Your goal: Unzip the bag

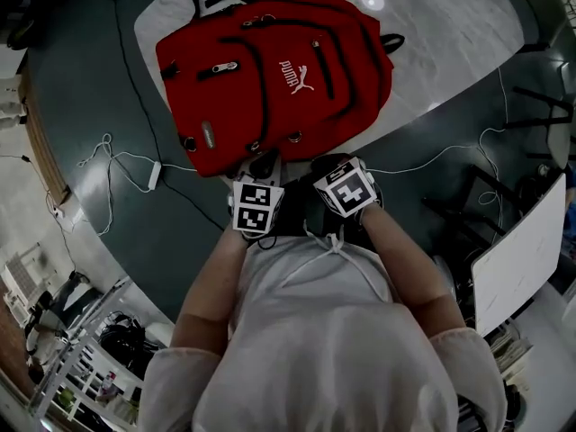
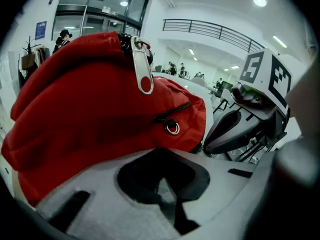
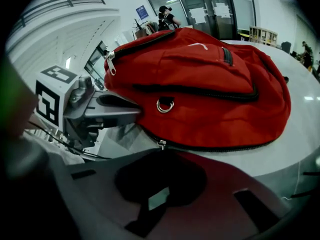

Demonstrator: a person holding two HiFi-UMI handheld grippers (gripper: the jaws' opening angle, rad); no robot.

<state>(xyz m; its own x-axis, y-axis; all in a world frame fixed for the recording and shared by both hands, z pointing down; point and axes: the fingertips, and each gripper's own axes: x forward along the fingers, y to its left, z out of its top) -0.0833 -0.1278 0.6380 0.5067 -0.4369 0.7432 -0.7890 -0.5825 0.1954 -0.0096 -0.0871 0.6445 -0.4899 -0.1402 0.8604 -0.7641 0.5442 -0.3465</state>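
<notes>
A red Puma backpack point(image 1: 270, 79) lies flat on a round white marble table point(image 1: 450, 34), its zips closed. Both grippers sit side by side at the bag's near bottom edge. My left gripper point(image 1: 264, 162) is shut, its tip against the bag's fabric; a long silver zip pull point(image 2: 144, 71) hangs above it and a metal D-ring point(image 2: 172, 128) lies just ahead. My right gripper point(image 1: 322, 165) is shut too, with a small zip slider point(image 3: 161, 144) right at its tip. Each gripper view shows the other gripper beside it, the right gripper point(image 2: 235, 129) and the left gripper point(image 3: 100, 109).
White cables and a power strip point(image 1: 153, 175) lie on the dark floor to the left. A white board point(image 1: 517, 259) and dark chair frames point(image 1: 540, 106) stand at the right. The table edge runs just below the bag.
</notes>
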